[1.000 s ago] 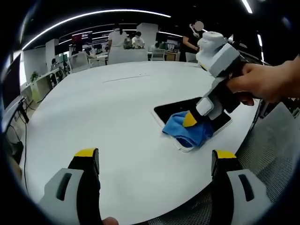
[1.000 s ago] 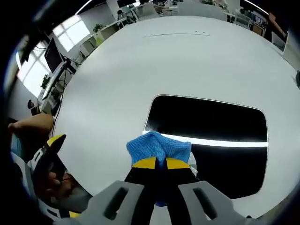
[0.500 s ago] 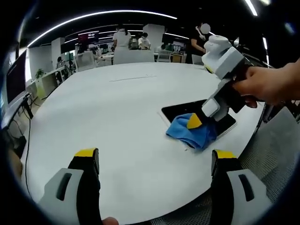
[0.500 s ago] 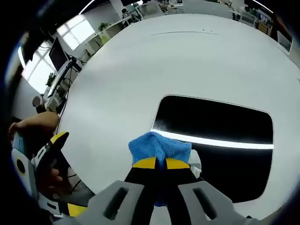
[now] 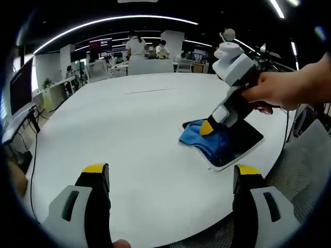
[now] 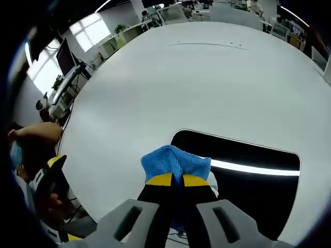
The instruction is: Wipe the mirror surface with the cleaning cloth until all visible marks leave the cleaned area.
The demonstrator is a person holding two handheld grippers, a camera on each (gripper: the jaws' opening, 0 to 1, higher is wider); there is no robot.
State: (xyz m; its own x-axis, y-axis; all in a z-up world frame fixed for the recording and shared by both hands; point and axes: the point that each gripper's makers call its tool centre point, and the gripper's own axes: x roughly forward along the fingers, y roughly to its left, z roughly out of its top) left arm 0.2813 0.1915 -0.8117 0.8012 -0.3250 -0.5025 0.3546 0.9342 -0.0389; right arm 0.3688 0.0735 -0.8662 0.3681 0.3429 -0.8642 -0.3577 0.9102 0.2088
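Cloth grip: my right tool (image 6: 172,179) has its jaws pinched together on the blue cleaning cloth (image 6: 176,161), bunched into a wad ahead of the yellow tips, so I judge the wad serves as the wiping pad while the tool stays off the glass.
Cloth position: it lies pressed on the near left corner of the mirror (image 6: 248,181), part of it over the mirror's edge onto the desk (image 6: 155,88).
Left tool: my left tool (image 5: 170,178) has its jaws wide apart with nothing between them, held off to the side of the mirror above bare desk; I take it that it is kept clear so the mirror and cloth stay in sight.
Right tool seen from the left: the right tool (image 5: 208,127) leans down onto the cloth (image 5: 201,139) on the mirror (image 5: 238,144), with a hand (image 5: 282,90) gripping its body.
Mirror look: dark, flat, rounded rectangle with a pale rim, lying near the desk's edge; a bright ceiling strip reflects across it.
Marks: I cannot make out any smears on the glass at this sharpness.
Stage: my guess is that wiping is under way at the mirror's corner, with most of the surface beyond the cloth.
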